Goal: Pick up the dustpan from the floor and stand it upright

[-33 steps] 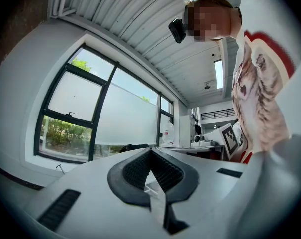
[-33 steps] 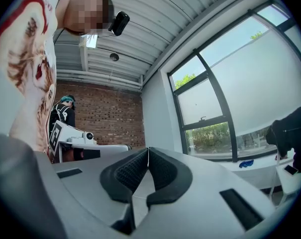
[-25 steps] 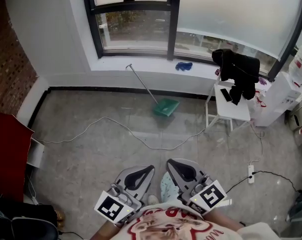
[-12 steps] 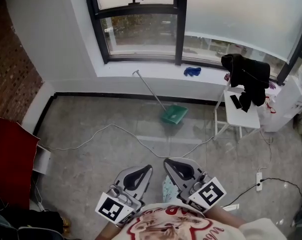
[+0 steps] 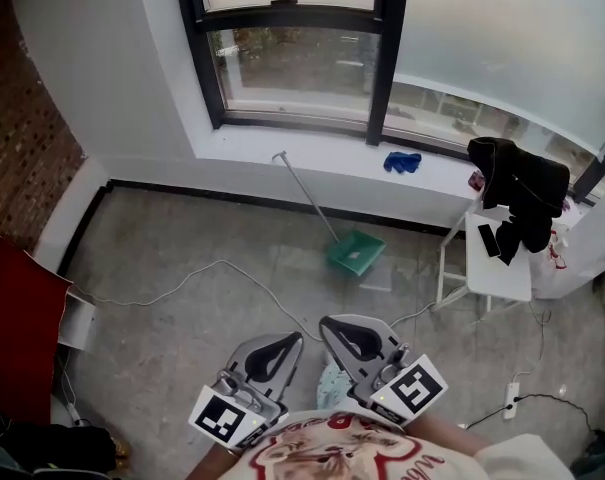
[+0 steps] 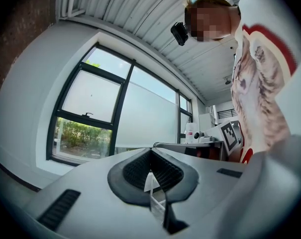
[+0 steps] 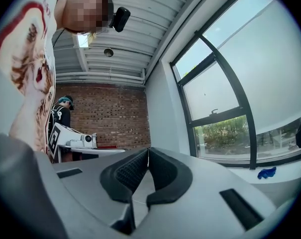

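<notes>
**Head view.** The green dustpan (image 5: 356, 252) is seen lying on the grey floor (image 5: 162, 338) below the window (image 5: 302, 63), well apart from both grippers. Its long handle (image 5: 304, 196) is slanted up toward the white sill (image 5: 242, 138).

The left gripper (image 5: 285, 342) and the right gripper (image 5: 332, 324) are held side by side at the lower edge, close to the person's shirt (image 5: 332, 453), and are pointed toward the window.

**Left gripper view.** The jaws are shown pressed together at their tips, with nothing caught between them.

**Right gripper view.** The jaws are likewise shown closed on each other and empty.

**Surroundings.** A white cable (image 5: 217, 265) is trailed across the floor between the grippers and the dustpan. A blue cloth (image 5: 402, 162) is seen on the sill. A dark garment (image 5: 520, 183) is draped over a white stool (image 5: 502, 273) to the right of the dustpan.
</notes>
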